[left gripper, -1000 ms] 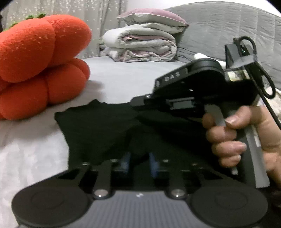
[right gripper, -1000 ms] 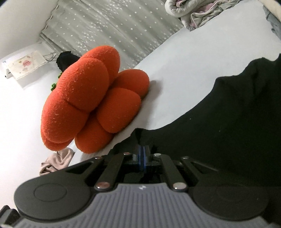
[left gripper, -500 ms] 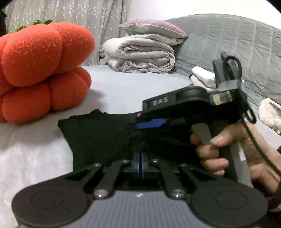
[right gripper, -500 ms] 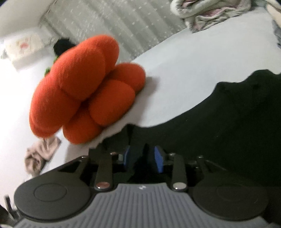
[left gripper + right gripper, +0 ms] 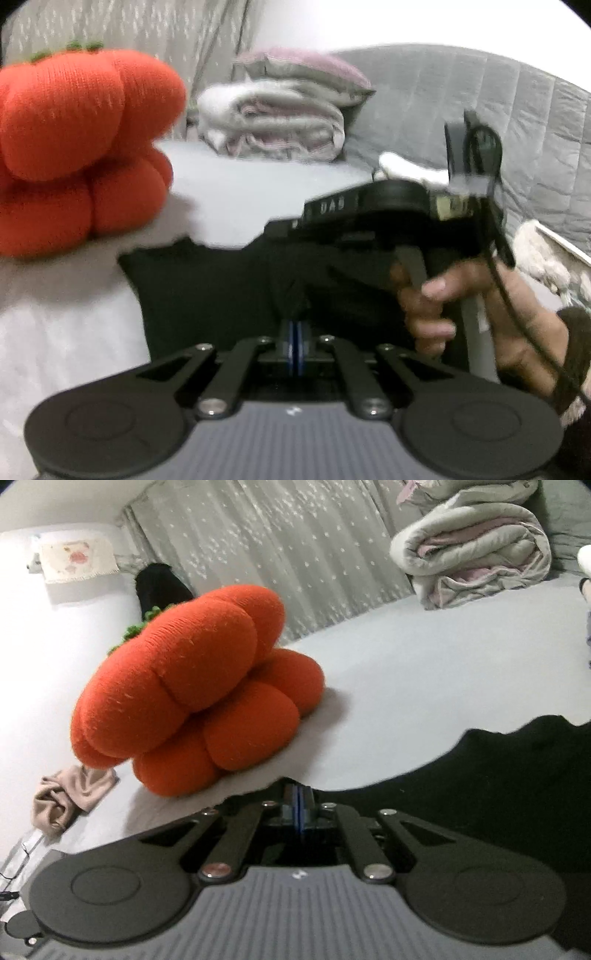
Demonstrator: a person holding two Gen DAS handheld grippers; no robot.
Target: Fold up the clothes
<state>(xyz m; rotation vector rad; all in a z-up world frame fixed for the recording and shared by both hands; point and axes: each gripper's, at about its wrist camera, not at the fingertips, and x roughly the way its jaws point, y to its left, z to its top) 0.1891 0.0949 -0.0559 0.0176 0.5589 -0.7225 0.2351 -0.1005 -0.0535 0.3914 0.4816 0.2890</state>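
Left wrist view: we see our left tongs with the two blue pads pressed together, and a fold of the black garment bunches up just at their tips, so they seem pinched on the cloth. The garment is matte black, soft, and lies on the pale grey bed sheet, with one pointed corner towards the orange cushion. This cushion is a knitted pumpkin shape with round lobes and a small green tuft on top. Behind it stands a folded quilt, thick and puffy, grey-white with a mauve layer, against a quilted grey headboard. On the right, a hand holds the handle of the right tongs, made of hard black plastic with a cable loop; their tip reaches over the far edge of the garment.

In the right wrist view, the right tongs are closed, blue pads flat together, at the wavy edge of the black garment. Whether cloth is caught between them, we cannot tell. The cushion sits just ahead on the sheet, a crumpled beige cloth lies to its left, and a grey curtain with small white dots hangs behind.
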